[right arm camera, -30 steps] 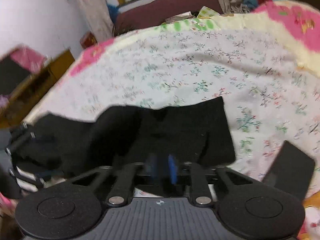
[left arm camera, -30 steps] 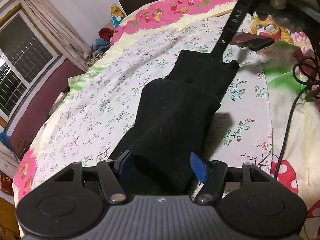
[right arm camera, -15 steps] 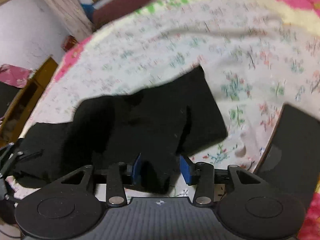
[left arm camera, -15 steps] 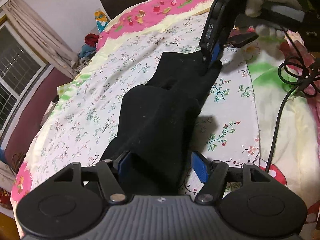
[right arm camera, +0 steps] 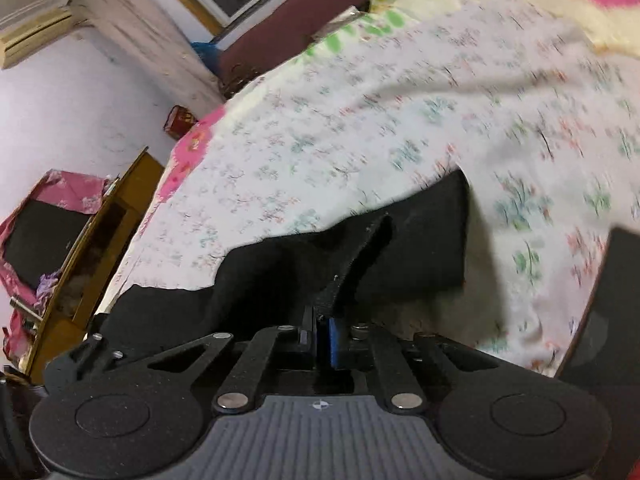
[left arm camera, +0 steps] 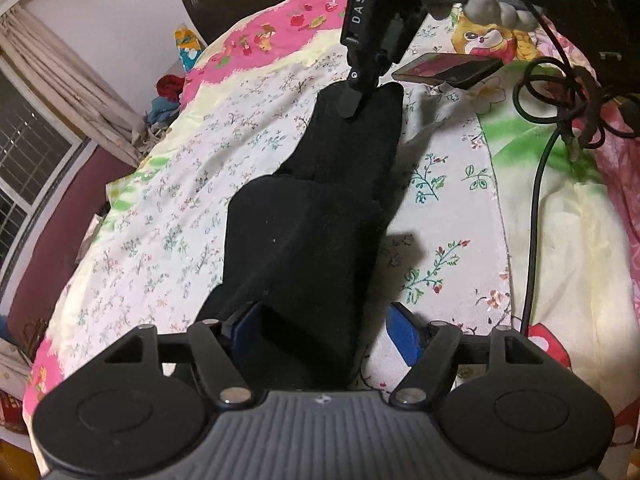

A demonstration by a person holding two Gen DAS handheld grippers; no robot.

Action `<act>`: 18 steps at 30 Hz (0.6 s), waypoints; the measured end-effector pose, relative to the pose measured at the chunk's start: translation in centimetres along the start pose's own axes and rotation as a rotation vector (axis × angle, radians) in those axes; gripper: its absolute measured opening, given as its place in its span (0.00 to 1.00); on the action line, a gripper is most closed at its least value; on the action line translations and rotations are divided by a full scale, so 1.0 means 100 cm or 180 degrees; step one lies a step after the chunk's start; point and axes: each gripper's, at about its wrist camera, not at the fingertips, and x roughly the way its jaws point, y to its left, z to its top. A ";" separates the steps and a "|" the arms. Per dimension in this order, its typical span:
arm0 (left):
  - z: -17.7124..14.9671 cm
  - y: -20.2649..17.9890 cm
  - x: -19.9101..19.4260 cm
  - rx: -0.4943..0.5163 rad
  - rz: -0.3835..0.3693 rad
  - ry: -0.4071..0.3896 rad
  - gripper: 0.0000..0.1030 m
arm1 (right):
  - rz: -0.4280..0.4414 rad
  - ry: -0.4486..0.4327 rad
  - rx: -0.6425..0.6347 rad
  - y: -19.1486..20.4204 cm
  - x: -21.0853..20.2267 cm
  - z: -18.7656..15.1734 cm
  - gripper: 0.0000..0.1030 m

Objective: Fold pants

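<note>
Pants pinched at the far end, loose at the near one

Pants [left arm camera: 320, 208] lie as a long black strip down the middle of the flowered bedsheet [left arm camera: 168, 216], running from our left gripper [left arm camera: 324, 332] away to the right gripper [left arm camera: 354, 100]. At the far end the right gripper's fingers are clamped together on a raised ridge of the black cloth. At the near end the left gripper's blue fingers [left arm camera: 245, 330] stand apart and are opening, with the fabric lying between them but not pressed.

We judge the risk to be a one-sided pull: with only the far end held, lifting it could drag the whole strip and undo the layers already stacked. A phone [left arm camera: 448, 68] and a black cable [left arm camera: 536, 216] lie just right of the pants, where a swung leg could catch them.
</note>
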 end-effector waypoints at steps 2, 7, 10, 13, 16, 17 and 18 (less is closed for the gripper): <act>0.000 0.001 -0.001 0.0009 -0.0005 -0.0034 0.76 | -0.0085 0.0100 -0.0047 -0.001 0.002 -0.001 0.00; 0.002 0.001 -0.002 0.0047 0.0033 -0.0066 0.76 | 0.0202 -0.0046 0.0354 -0.015 -0.009 -0.001 0.00; 0.006 0.004 -0.005 0.0063 0.0053 -0.0092 0.77 | 0.0320 -0.0193 0.0276 -0.004 -0.023 0.011 0.00; 0.008 0.008 -0.006 0.0066 0.0085 -0.0115 0.78 | 0.0392 -0.0267 0.0099 0.012 -0.042 0.017 0.00; 0.010 0.012 -0.003 0.0005 0.0070 -0.0145 0.79 | 0.0133 -0.0025 0.0082 0.005 -0.034 0.005 0.00; 0.011 0.012 -0.001 -0.0010 0.0069 -0.0147 0.79 | 0.0060 0.0100 0.0181 -0.005 -0.026 -0.002 0.00; 0.012 0.011 0.001 -0.0017 0.0068 -0.0133 0.79 | -0.0076 0.0240 0.0250 -0.015 -0.015 -0.010 0.00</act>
